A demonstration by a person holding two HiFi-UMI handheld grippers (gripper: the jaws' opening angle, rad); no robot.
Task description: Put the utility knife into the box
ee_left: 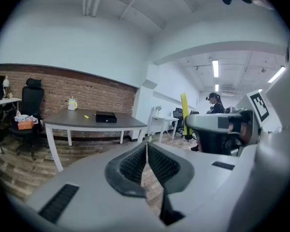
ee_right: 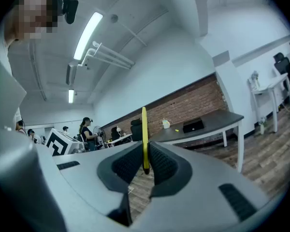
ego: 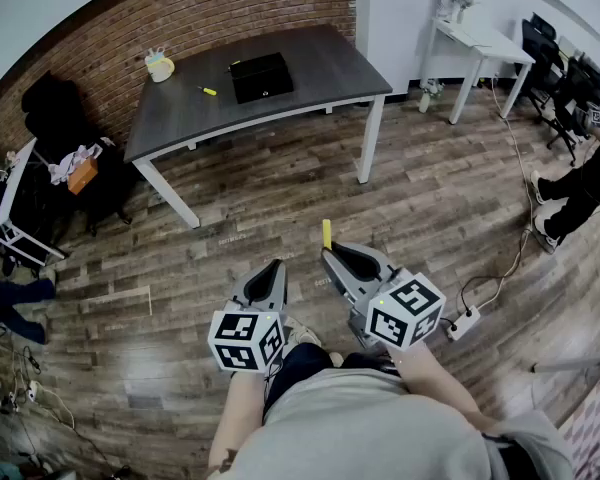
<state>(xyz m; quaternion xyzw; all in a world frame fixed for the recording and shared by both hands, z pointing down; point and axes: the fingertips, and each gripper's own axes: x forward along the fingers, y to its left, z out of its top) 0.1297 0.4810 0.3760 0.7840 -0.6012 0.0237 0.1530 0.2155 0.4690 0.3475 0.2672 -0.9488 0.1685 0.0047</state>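
Right gripper (ego: 330, 256) clamps the yellow utility knife (ego: 326, 234); left gripper (ego: 276, 268) has its jaws together, holding nothing.
The black box (ego: 261, 76) sits on the table (ego: 330, 63), upper centre of the head view; there the jaws hide the knife's lower part.

The table (ego: 310, 68) had a dark, matt top with a faint wood grain, on smooth white legs. On it, the box (ego: 261, 76) looked black and matt. Behind the table the brick wall (ego: 230, 8) was rough. Below it, the floor (ego: 280, 198) was worn wood plank with a low sheen. The utility knife (ee_right: 144, 124) looked like smooth yellow plastic, and the right gripper (ego: 330, 255) like matt grey plastic with ribbed black pads (ee_right: 163, 165).
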